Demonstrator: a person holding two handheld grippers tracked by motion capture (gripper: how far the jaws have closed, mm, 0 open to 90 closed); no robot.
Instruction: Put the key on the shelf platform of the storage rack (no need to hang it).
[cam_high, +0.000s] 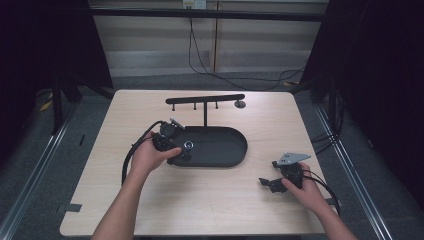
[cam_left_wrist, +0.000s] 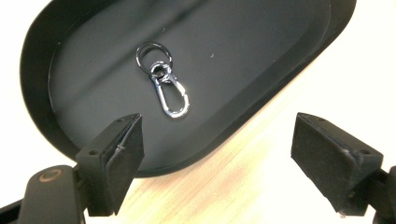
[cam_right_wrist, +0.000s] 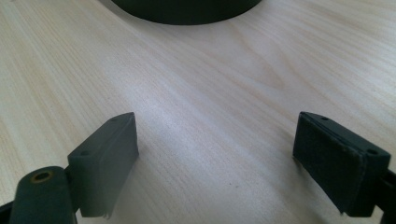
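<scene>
The carabiner keyring (cam_left_wrist: 164, 84) lies flat inside the black oval tray (cam_left_wrist: 280, 70), near its left end — left gripper (cam_left_wrist: 215, 158) spread, empty, over the rim; right gripper (cam_right_wrist: 215, 163) spread above bare table (cam_right_wrist: 210, 93).

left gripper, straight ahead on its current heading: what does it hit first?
Probably the black tray: the left gripper stands open over its near rim, aimed at the floor where the keyring clip lies. Rim or clip first is hard to judge; depth is unclear.
</scene>
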